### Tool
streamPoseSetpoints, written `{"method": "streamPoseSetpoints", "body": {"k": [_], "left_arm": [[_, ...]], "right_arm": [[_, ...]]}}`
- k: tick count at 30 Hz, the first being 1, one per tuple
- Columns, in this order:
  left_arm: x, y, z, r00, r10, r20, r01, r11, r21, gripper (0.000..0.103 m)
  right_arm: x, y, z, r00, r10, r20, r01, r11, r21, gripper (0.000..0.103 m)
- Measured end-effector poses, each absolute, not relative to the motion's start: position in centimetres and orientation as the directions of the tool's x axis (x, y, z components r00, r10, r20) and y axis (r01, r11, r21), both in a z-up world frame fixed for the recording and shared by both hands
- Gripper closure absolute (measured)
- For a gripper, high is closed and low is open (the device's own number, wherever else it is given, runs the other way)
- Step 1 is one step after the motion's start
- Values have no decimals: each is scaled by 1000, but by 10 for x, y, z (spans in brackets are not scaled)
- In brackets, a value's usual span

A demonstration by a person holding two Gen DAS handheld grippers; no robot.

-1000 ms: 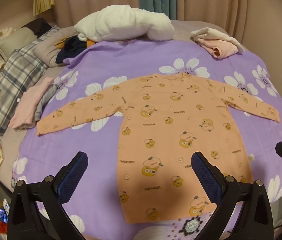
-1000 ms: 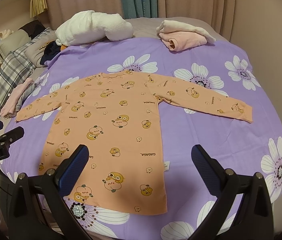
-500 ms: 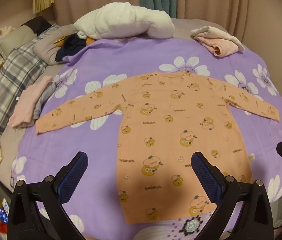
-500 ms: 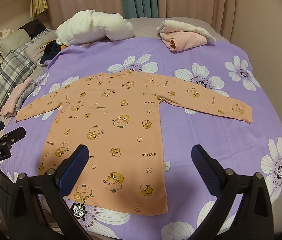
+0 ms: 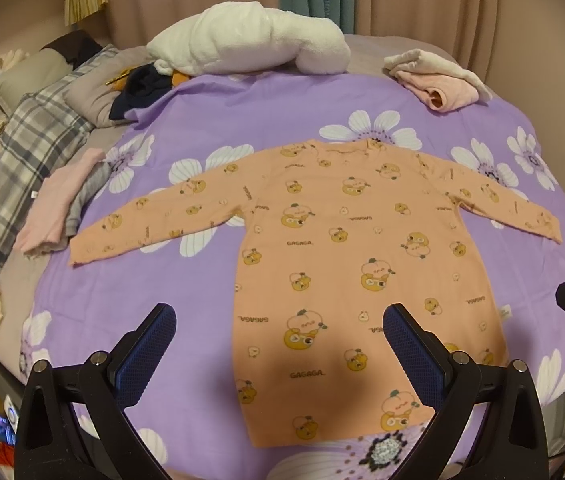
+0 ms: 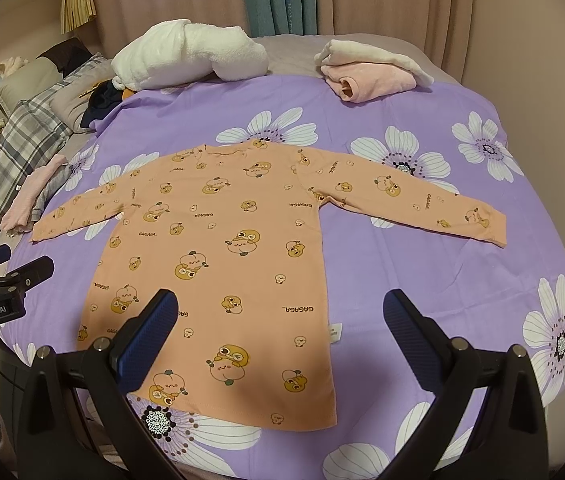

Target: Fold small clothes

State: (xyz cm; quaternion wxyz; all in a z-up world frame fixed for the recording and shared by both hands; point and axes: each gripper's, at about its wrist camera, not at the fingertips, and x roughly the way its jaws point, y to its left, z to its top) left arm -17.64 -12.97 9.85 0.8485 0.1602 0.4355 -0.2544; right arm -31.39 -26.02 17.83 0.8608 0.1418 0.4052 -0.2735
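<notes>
1. The orange shirt [image 5: 354, 264] lies flat, mid-frame, on the purple sheet [image 5: 210, 120], collar toward the frame top.
2. Left gripper [image 5: 278, 344] and right gripper [image 6: 280, 328] hang spread and empty above the hem.
3. Sleeves stretch sideways; each gripper looks nearer its own.

Shirt [image 5: 346, 264]: flat on bedspread [image 5: 218, 120], sleeves toward 9 and 3 o'clock.
Blanket bundle [image 5: 250, 40]: 12 o'clock, behind shirt.
Folded clothes [image 5: 434, 76]: 1 o'clock.
Small pile [image 5: 62, 204]: 9 o'clock, beside sleeve end.
</notes>
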Motion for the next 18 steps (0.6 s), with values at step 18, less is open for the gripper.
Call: {"method": "streamPoseSetpoints", "body": {"k": [18], "left_arm": [[-179,-133,93,488,-290,-823,572,819,51,1]], "right_arm": [[-313,-263,175,546,-344,-764,587,808,56,0]]}}
